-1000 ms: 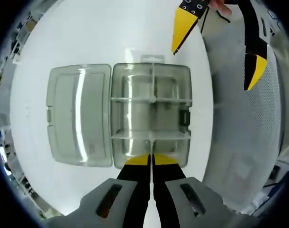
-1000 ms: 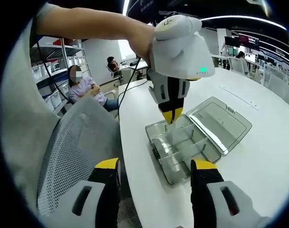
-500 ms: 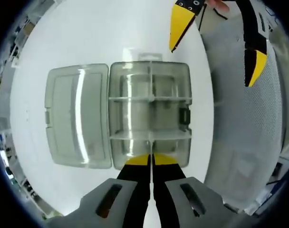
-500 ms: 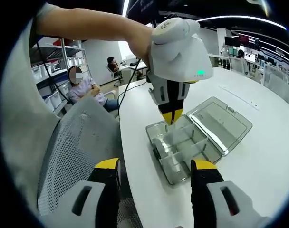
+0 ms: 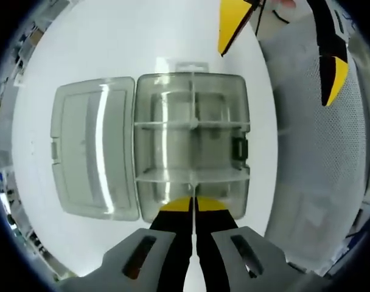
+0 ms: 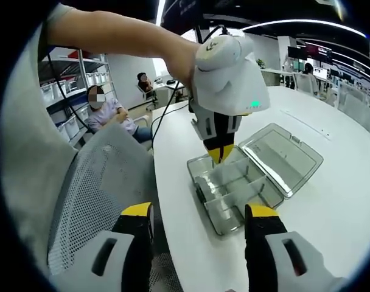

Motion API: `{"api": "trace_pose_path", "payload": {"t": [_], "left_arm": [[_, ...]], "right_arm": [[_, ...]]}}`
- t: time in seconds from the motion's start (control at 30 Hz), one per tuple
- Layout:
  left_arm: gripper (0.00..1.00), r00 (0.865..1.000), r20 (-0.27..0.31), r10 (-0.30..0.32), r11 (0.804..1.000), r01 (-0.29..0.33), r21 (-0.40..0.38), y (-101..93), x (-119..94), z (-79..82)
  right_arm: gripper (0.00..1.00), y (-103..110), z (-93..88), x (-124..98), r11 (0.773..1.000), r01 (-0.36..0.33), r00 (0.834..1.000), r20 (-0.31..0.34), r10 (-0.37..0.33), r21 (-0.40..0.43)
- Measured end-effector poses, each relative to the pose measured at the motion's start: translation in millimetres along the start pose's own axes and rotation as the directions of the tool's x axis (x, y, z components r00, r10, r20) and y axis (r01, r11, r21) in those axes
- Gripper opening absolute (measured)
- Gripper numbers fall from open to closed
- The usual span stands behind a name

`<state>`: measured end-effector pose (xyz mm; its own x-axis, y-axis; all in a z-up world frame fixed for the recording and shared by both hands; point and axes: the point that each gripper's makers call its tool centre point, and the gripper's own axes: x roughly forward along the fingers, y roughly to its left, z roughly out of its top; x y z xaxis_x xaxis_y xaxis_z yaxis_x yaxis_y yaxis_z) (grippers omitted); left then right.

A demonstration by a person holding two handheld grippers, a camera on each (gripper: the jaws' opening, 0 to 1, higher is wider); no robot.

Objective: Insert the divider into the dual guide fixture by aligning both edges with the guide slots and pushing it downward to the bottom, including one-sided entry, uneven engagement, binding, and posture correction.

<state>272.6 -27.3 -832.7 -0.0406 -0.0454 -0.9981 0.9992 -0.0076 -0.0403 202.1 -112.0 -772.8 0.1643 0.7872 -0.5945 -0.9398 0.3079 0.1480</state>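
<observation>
In the left gripper view, the left gripper (image 5: 192, 205) is seen closed, its yellow-tipped jaws pinched on the thin clear divider (image 5: 192, 182), which is held edge-on above the near wall of the open clear box (image 5: 191, 143). The divider is hard to trace; its lower edge appears to meet the near cross wall, but whether both edges are in their slots cannot be told. Two cross walls are seen inside the box, with the hinged lid (image 5: 94, 149) laid flat beside it on the white table (image 5: 112, 36).

In the right gripper view, the right gripper (image 6: 197, 222) is held open and empty, near the mesh chair back (image 6: 94, 182) and well apart from the box.

A risk is judged: if the divider is pressed while tilted, one edge may enter alone and bind, or the light box may slide, being unsupported by the other gripper.

No legible writing or brand is found.
</observation>
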Motion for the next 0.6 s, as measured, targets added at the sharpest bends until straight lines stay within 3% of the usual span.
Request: {"api": "trace_pose_path", "payload": {"t": [0.6], "left_arm": [[0.0, 1.0, 0.008, 0.001, 1.0, -0.001, -0.026, -0.3, 5.6, 0.6]], "right_arm": [[0.57, 0.0, 0.3, -1.5, 1.0, 0.004, 1.0, 0.004, -0.004, 0.0]]}}
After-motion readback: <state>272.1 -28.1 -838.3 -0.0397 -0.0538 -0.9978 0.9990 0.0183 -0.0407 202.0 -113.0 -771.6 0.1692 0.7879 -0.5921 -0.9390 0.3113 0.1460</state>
